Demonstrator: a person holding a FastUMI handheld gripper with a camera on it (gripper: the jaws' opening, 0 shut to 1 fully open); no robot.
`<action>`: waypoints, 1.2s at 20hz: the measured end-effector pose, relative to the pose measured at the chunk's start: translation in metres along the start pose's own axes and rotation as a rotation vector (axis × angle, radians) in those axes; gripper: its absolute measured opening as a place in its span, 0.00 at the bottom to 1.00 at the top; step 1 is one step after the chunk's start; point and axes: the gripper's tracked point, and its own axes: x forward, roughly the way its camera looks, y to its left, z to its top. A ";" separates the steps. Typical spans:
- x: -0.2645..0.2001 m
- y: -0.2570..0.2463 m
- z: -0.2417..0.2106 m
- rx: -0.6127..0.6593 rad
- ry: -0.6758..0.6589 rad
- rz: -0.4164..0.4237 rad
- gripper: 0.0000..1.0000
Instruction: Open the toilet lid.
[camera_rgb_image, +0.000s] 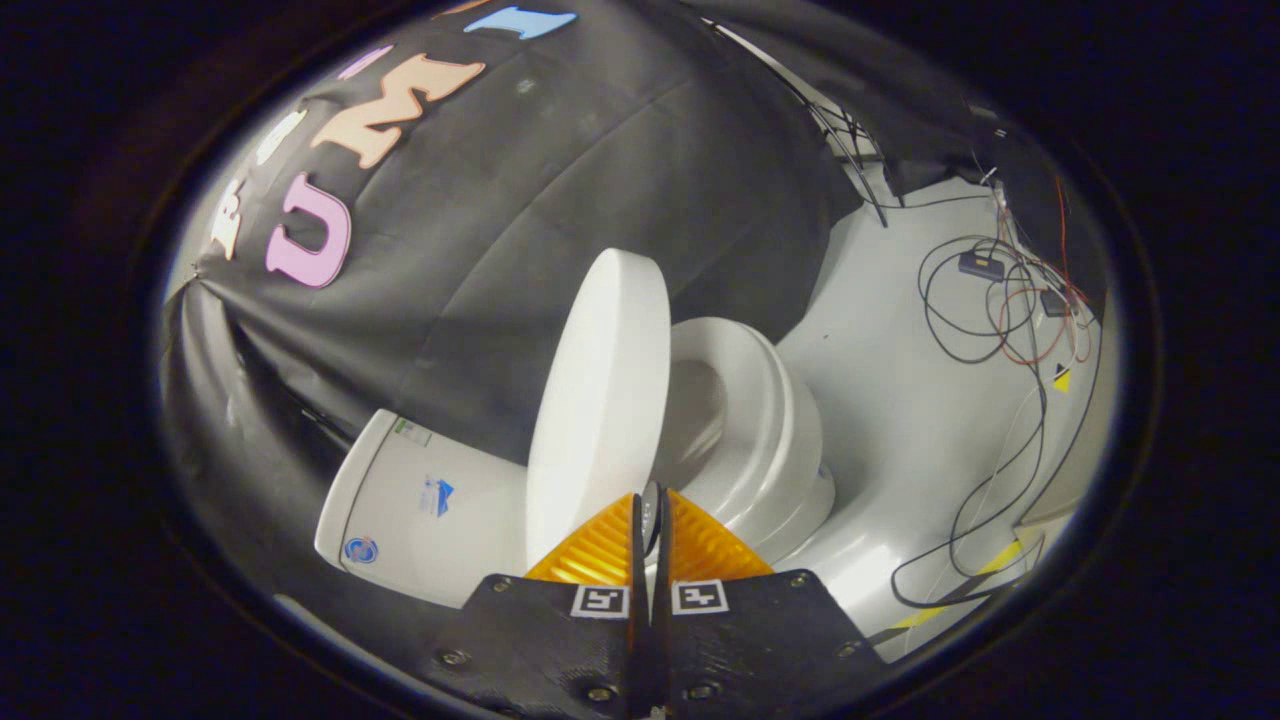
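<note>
The jaws are pressed almost together, pinching the near rim of the lid, which stands raised above the seat. Stiff, smooth plastic; probably light, hinged, slippery.

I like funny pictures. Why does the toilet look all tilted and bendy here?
In the gripper view a fisheye lens curves everything and the camera is rolled, so the toilet leans; the raised lid stays sharp and evenly lit, its edge between the closed gripper fingers.
</note>
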 end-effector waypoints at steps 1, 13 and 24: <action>-0.001 0.005 0.002 0.004 -0.002 0.008 0.01; -0.017 0.063 0.012 -0.076 -0.011 0.062 0.01; -0.028 0.115 0.010 -0.324 -0.051 0.049 0.01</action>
